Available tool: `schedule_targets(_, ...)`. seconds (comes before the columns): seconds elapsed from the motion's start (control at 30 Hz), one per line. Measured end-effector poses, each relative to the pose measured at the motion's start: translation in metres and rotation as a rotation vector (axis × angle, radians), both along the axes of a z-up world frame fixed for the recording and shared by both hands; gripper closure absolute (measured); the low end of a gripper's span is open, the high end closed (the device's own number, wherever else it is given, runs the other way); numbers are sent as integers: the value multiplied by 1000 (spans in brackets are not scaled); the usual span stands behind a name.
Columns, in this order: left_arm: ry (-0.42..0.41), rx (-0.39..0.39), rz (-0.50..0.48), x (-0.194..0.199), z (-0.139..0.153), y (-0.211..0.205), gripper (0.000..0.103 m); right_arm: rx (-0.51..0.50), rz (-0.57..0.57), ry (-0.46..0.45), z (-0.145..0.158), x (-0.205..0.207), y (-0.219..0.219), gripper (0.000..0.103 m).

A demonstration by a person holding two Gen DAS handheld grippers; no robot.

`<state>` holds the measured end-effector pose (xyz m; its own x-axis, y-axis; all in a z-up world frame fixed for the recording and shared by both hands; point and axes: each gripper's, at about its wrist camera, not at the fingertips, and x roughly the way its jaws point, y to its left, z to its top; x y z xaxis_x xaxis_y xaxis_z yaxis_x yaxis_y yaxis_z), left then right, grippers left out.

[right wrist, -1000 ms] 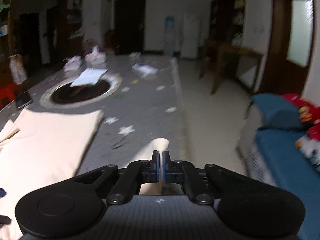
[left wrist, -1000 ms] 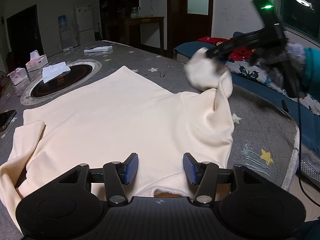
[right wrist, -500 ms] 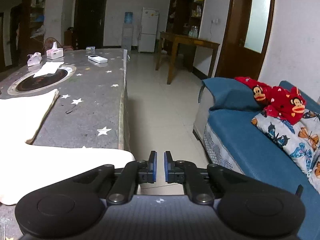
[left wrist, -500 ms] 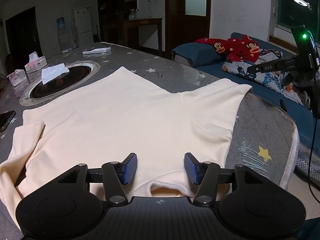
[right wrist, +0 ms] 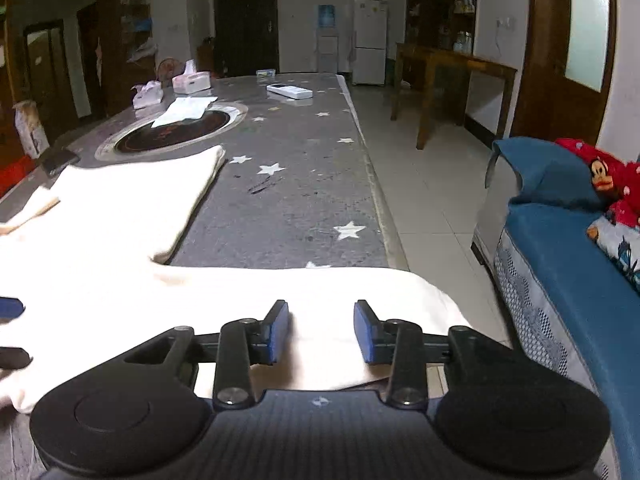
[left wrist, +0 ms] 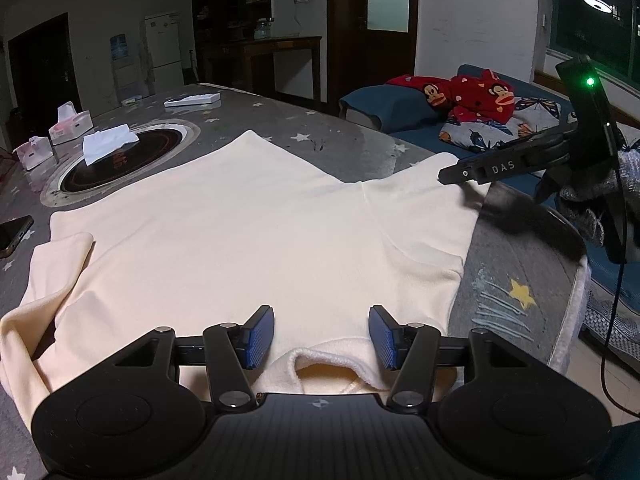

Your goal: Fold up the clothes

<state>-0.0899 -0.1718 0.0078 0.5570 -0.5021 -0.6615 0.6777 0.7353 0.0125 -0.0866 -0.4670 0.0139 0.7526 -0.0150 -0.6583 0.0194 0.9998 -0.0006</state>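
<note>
Both the left tongs (left wrist: 321, 338) and right tongs (right wrist: 321, 332) hang spread over the cream sweater (left wrist: 248, 232) flat on the worktop (left wrist: 344, 148), tissue boxes (left wrist: 70, 122) at ten o'clock.

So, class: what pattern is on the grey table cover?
White stars on the table cover, clearest in the right wrist view.

Ahead of my right claw I see a pale tiled floor (right wrist: 424, 184), a white refrigerator (right wrist: 370, 40) against the far wall and a dark wooden side table (right wrist: 452, 80) to its right. A blue sofa (right wrist: 568, 264) stands to the right. A ceiling lamp reflects in the window (left wrist: 596, 28).
</note>
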Motion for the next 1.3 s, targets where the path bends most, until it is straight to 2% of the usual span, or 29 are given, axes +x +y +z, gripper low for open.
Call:
schedule_targets(0.27, 13, -10, 12, 2, 5, 3, 46, -7, 16, -3, 3, 1, 5, 60)
schedule_targets(0.4, -24, -20, 48, 6, 18, 13, 46, 11, 63, -33, 12, -3, 17, 60)
schedule_targets(0.57, -91, -24, 166, 27, 38, 37, 46, 41, 150, -57, 21, -4, 40, 57)
schedule_targets(0.67, -95, 0, 269, 52, 43, 54, 48, 56, 193, -60, 22, -3, 53, 57)
schedule_targets(0.83, -67, 54, 403, 100, 42, 69, 54, 76, 240, -56, 20, 0, 70, 56)
schedule_targets(1.1, 24, 109, 492, 147, 15, 68, 58, 94, 273, -45, 17, 6, 83, 56)
schedule_targets(1.13, 28, 109, 495, 149, 13, 68, 60, 94, 274, -44, 16, 7, 84, 56)
schedule_targets(1.23, 30, 78, 502, 148, 16, 78, 81, 92, 273, -42, 16, 7, 84, 56)
schedule_targets(1.27, 30, 67, 504, 148, 18, 81, 93, 91, 273, -41, 16, 7, 84, 56)
schedule_targets(1.3, 31, 55, 506, 147, 19, 85, 96, 91, 272, -41, 15, 7, 84, 56)
